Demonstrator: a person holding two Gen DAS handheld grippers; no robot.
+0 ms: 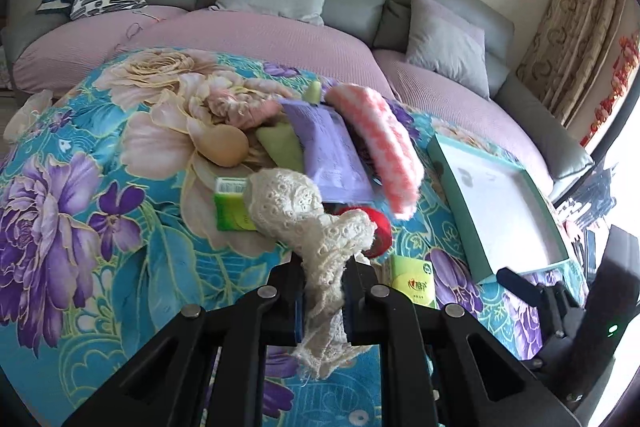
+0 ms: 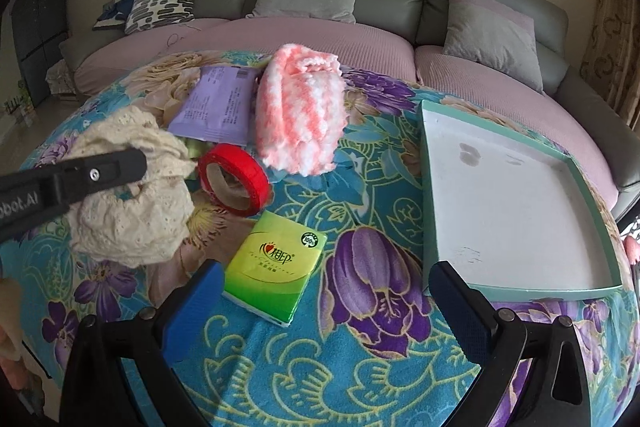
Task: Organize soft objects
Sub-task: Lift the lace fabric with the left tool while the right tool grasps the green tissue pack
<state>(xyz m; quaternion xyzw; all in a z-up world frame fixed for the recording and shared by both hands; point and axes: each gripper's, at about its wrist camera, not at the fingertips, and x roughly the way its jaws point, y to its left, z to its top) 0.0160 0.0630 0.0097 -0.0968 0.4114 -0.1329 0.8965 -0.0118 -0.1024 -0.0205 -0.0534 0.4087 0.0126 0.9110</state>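
Green tissue pack (image 2: 276, 269), near centre: round badge reads "100%"; large Chinese brand characters, 心相印. Left gripper (image 2: 132, 163) arm, left edge: white lettering, partly cut off, "obot.AI". Purple packet (image 2: 216, 107), far left of centre: printed lines too small to read.

Soft daylight, blown out at right edge; fisheye bends edges; corners vignetted.
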